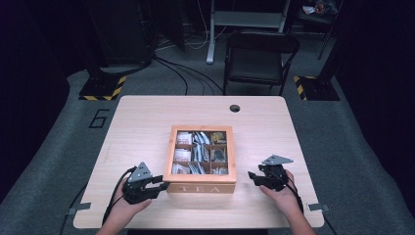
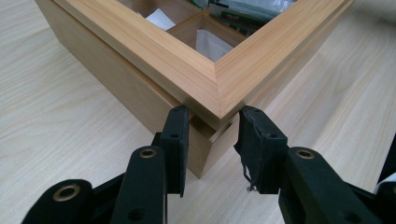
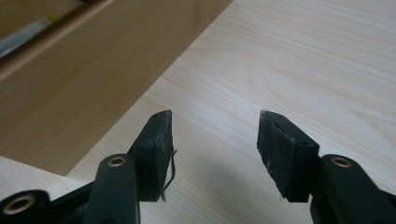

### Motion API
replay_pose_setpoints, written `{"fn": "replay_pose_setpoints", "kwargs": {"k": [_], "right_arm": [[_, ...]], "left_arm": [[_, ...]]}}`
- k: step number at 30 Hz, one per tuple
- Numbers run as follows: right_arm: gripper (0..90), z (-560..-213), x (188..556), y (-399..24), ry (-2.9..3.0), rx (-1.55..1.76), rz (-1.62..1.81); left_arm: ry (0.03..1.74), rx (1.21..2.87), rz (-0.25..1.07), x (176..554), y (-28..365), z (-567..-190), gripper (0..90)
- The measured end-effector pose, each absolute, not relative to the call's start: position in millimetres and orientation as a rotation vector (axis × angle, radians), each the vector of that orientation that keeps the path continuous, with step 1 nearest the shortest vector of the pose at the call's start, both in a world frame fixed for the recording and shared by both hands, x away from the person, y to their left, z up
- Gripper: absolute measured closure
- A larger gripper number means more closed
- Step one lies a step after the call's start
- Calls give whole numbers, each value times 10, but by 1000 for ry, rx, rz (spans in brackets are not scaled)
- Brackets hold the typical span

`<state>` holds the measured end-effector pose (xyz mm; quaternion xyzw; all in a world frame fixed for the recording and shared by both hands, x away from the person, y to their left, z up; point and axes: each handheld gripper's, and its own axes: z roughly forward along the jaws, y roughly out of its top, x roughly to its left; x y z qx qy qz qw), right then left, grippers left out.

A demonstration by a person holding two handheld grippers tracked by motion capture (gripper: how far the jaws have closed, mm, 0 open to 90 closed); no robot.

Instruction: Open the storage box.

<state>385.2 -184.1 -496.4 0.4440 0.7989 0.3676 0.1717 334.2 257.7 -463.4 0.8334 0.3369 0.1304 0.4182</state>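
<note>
A wooden tea box [image 1: 201, 188] with "TEA" on its front wall stands in the middle of the table, its lid frame down and sachets [image 1: 199, 147] showing in its compartments. My left gripper [image 1: 161, 184] is at the box's near left corner. In the left gripper view the two pads press on either side of that corner [image 2: 205, 140], just under the lid frame [image 2: 187, 70], so the left gripper [image 2: 215, 119] is shut on the box. My right gripper [image 1: 252, 177] rests by the box's right side, apart from it. It [image 3: 215, 121] stands open over bare table, the box wall [image 3: 70, 84] to its left.
The light wooden table [image 1: 147, 122] has a round cable hole [image 1: 235, 108] near its far edge. A dark folding chair [image 1: 257, 58] stands behind the table, with cables and stand bases on the grey floor.
</note>
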Motion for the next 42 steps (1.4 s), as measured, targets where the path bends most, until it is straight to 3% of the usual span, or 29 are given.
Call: {"fn": "replay_pose_setpoints", "kwargs": {"k": [23,42], "right_arm": [[451,-4588,3442,-1459,2397,1075,1237],[538,-4497,3534,-1258,2426,1107,1255]], "left_arm": [[868,2100,282,3381,2586,-4455,628],[860,2100,281,3414,2593,-4362,620]]}}
